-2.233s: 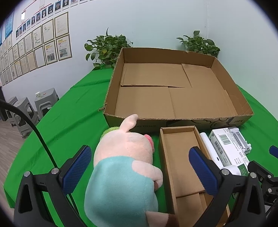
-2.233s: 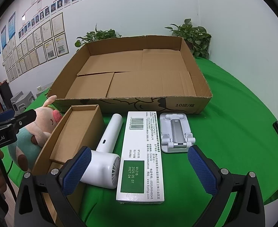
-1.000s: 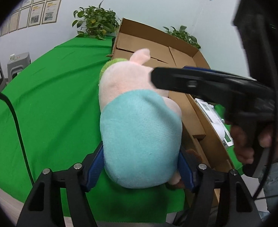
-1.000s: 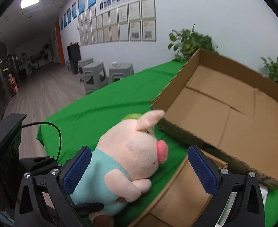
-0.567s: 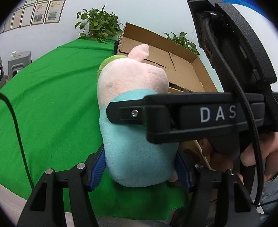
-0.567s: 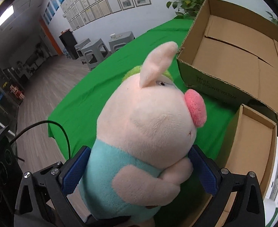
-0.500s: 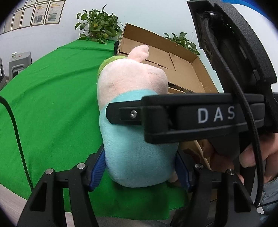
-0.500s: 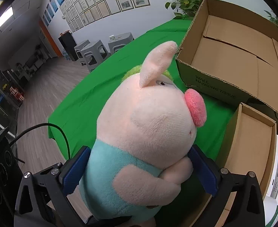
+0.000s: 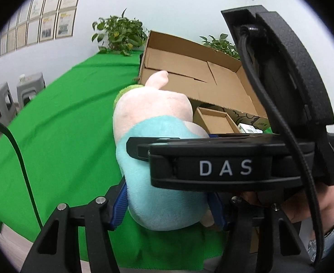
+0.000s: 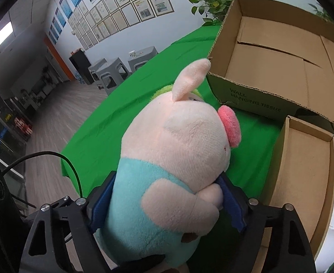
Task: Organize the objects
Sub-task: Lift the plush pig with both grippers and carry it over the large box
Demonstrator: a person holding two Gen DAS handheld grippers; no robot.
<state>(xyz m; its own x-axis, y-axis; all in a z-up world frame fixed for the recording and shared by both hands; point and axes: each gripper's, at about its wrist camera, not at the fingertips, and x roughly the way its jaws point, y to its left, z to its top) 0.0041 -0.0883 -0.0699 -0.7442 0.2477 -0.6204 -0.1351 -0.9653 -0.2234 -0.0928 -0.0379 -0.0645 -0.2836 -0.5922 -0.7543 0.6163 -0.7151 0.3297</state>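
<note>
Green-draped bench (image 10: 121,122) beneath; big carton (image 10: 269,68) ahead of both tools. Left tool (image 9: 167,207) and right tool (image 10: 167,201) clamped on plush pig (image 10: 173,159). Probably light, soft, squashy, best taken round the teal belly.

Pink-and-teal plush pig (image 10: 178,159), green tablecloth (image 10: 126,113)

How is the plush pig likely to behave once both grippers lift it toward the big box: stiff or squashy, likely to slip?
The plush pig looks soft: the right gripper pads sink into its teal body, so expect squashing. Its fuzzy fabric should resist slipping. The head rises well above both grips, the left gripper holding low, so it may flop forward; it is probably light.
</note>
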